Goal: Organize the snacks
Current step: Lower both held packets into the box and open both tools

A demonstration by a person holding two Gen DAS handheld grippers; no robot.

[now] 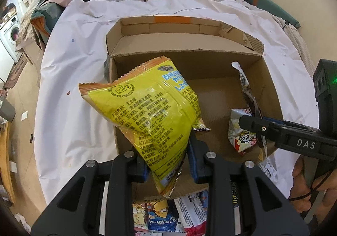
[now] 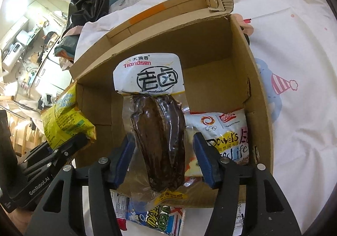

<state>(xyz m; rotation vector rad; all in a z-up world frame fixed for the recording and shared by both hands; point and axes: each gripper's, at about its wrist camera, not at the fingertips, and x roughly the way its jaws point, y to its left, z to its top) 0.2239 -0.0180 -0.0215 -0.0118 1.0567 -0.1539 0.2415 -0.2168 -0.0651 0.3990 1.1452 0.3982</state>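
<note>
Currently the yellow cheese-puff bag hangs pinched by its lower seal in the left gripper, over the near left corner of the cardboard box; light, puffy, crinkly film, best held at a seal. Beside it, the vacuum-packed dark meat pouch stands between the spread pads of the right gripper, apparently let go; dense, slick. A white snack pack lies in the box's right corner.
</note>
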